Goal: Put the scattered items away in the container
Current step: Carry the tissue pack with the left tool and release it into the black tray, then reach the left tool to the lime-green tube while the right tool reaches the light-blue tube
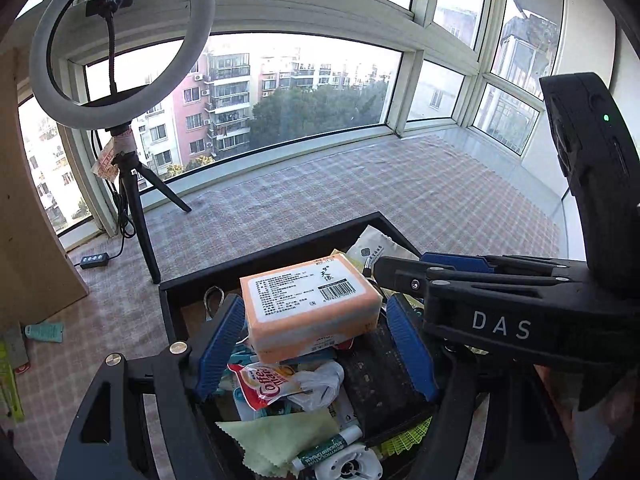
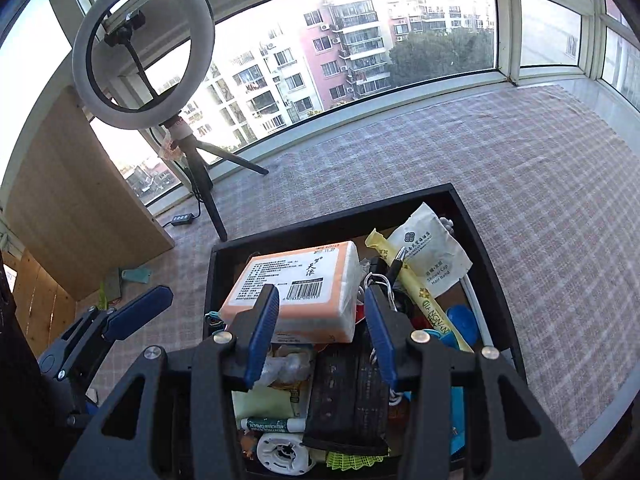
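Hovering both grippers over the black tray (image 2: 486, 248), we judge the step in hand to be letting go of the orange tissue pack (image 1: 310, 300) on top of the heap and backing off cleanly. In the left wrist view our left gripper (image 1: 316, 344) has its blue pads (image 1: 218, 344) standing apart on either side of the pack, not pressing its ends as far as we can see, so we read it as released. To do this well we would lift straight up, keeping both pads clear of the wrapper so the pack is not dragged off the pile. Our right gripper (image 2: 322, 328) also stands apart and empty, over the dark flat case (image 2: 348, 396); it should stay clear of the left one, which sits just beside it.

We see the pack as a soft rectangular block, orange-edged, with a white label and barcode facing up. It lies slightly tilted on the clutter at the tray's middle, above a Coffee-mate sachet (image 1: 272, 384). Around it lie a shower cap packet (image 2: 430, 256), a yellow sachet (image 2: 416, 292) and a green cloth (image 1: 280, 436). A teal tube (image 1: 44, 332) on the checked tablecloth (image 2: 520, 184) outside the tray looks yet to be collected
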A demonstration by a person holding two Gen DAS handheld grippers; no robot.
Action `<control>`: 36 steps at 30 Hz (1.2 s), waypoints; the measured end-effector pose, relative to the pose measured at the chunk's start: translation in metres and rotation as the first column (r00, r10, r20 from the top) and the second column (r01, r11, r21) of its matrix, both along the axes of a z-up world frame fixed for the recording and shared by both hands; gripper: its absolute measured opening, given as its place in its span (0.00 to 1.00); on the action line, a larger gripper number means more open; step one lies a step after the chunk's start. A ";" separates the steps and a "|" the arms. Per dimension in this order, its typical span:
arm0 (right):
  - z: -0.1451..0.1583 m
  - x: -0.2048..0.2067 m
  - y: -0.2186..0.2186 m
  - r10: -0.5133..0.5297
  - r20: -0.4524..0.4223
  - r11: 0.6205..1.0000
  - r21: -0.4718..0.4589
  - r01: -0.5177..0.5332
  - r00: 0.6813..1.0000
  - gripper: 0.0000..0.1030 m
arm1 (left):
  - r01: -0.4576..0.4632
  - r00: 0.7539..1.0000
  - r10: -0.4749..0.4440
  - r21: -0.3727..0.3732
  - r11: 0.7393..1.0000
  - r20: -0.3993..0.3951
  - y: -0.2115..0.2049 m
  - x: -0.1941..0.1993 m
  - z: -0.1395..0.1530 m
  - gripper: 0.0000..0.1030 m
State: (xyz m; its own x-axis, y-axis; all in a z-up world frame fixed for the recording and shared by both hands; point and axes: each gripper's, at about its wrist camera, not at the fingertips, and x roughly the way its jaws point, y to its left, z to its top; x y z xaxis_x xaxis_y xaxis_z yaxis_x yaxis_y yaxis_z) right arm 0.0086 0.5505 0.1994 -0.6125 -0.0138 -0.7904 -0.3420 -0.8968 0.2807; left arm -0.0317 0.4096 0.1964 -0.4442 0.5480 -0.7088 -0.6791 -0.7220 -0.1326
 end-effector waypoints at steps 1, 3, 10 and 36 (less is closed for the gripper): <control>-0.001 -0.002 -0.002 0.004 0.002 1.000 0.001 -0.004 1.000 0.43 | -0.008 1.000 0.008 -0.002 1.000 0.005 -0.003 -0.002 -0.002 0.69; -0.002 -0.006 -0.009 0.019 0.005 1.000 0.001 -0.019 1.000 0.43 | -0.024 1.000 0.024 -0.006 1.000 0.016 -0.010 -0.007 -0.005 0.69; -0.002 -0.028 -0.041 0.082 0.005 0.997 0.002 -0.082 0.997 0.43 | -0.113 0.993 0.113 0.002 0.994 0.041 -0.061 -0.027 -0.010 0.69; -0.085 -0.239 -0.339 0.450 0.152 0.889 0.016 -0.458 0.880 0.35 | -0.700 0.675 0.714 -0.143 0.700 0.188 -0.466 -0.195 -0.100 0.52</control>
